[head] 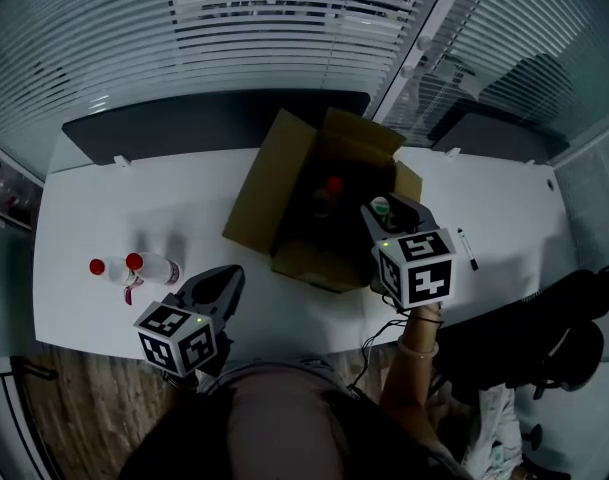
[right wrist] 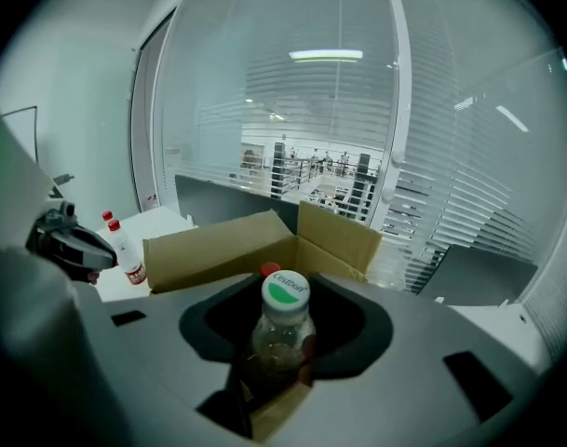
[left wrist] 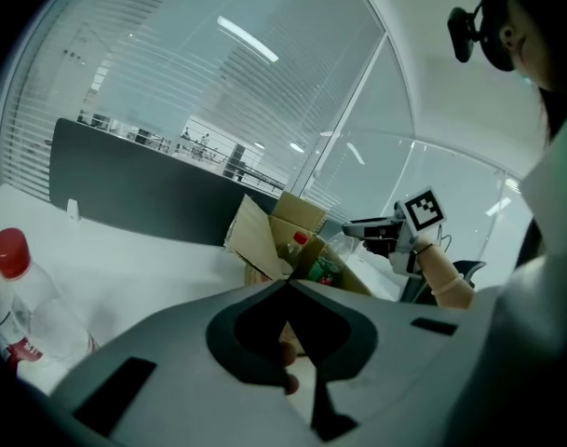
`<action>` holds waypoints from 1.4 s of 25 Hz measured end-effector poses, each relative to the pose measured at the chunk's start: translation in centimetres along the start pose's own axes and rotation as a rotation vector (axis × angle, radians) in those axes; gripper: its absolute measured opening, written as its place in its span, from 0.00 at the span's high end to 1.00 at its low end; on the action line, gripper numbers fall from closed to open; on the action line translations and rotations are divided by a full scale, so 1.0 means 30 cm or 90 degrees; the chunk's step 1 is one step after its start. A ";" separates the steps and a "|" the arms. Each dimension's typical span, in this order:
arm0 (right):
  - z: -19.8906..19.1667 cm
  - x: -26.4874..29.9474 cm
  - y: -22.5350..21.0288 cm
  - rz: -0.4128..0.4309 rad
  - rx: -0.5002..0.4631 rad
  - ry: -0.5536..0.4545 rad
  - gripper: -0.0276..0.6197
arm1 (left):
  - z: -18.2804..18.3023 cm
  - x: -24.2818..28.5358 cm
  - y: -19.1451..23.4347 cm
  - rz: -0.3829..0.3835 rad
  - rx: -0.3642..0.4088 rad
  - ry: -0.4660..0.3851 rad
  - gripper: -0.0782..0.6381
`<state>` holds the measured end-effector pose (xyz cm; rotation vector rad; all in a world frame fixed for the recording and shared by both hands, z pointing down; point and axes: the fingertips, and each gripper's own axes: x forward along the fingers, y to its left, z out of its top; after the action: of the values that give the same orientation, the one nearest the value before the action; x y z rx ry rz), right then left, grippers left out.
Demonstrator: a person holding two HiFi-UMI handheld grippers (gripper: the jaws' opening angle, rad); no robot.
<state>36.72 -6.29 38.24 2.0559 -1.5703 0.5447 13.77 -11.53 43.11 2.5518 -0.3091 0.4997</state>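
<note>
Two grippers show low in the head view. At lower left, the left gripper (head: 222,280) has its jaws pressed together on nothing, near two red-capped bottles (head: 134,267) on the white table (head: 184,200). Right of centre, the right gripper (head: 384,216) clamps a green-capped bottle (right wrist: 281,324) upright at the near right rim of the cardboard box (head: 274,178). A firm, level grip seems wise, clear of the red-topped bottle (head: 332,186) inside.

Head view looks down; all seemingly share box (head: 269,183).
</note>
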 end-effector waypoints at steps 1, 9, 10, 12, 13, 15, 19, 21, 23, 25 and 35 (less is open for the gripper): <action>0.008 -0.015 0.002 0.000 0.004 -0.010 0.70 | -0.001 -0.004 -0.008 -0.001 0.002 -0.001 0.88; 0.098 -0.124 0.033 0.013 0.009 -0.097 0.70 | -0.014 -0.039 -0.062 0.003 0.013 -0.007 0.88; 0.112 -0.142 0.037 0.014 0.007 -0.107 0.70 | -0.016 -0.043 -0.071 0.004 0.014 -0.007 0.88; 0.130 -0.181 0.045 0.019 0.001 -0.121 0.70 | -0.025 -0.052 -0.091 0.007 0.015 -0.007 0.88; 0.136 -0.201 0.049 0.023 -0.004 -0.127 0.70 | -0.031 -0.057 -0.102 0.009 0.015 -0.007 0.88; 0.154 -0.242 0.058 0.027 -0.014 -0.148 0.70 | -0.045 -0.068 -0.122 0.013 0.014 -0.010 0.88; 0.182 -0.323 0.078 0.038 -0.036 -0.189 0.70 | -0.085 -0.092 -0.166 0.024 0.006 -0.016 0.88; 0.192 -0.357 0.092 0.047 -0.046 -0.206 0.70 | -0.111 -0.103 -0.186 0.031 0.000 -0.017 0.88; 0.202 -0.389 0.109 0.058 -0.057 -0.220 0.70 | -0.131 -0.113 -0.206 0.038 -0.005 -0.019 0.88; 0.205 -0.421 0.126 0.071 -0.065 -0.232 0.70 | -0.145 -0.124 -0.224 0.047 -0.009 -0.024 0.88; 0.226 -0.604 0.233 0.119 -0.101 -0.305 0.70 | -0.220 -0.200 -0.275 0.073 -0.013 -0.044 0.88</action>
<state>25.44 2.06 23.22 2.0244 -2.0163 -0.0236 8.98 -0.40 42.27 2.5463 -0.4844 0.4491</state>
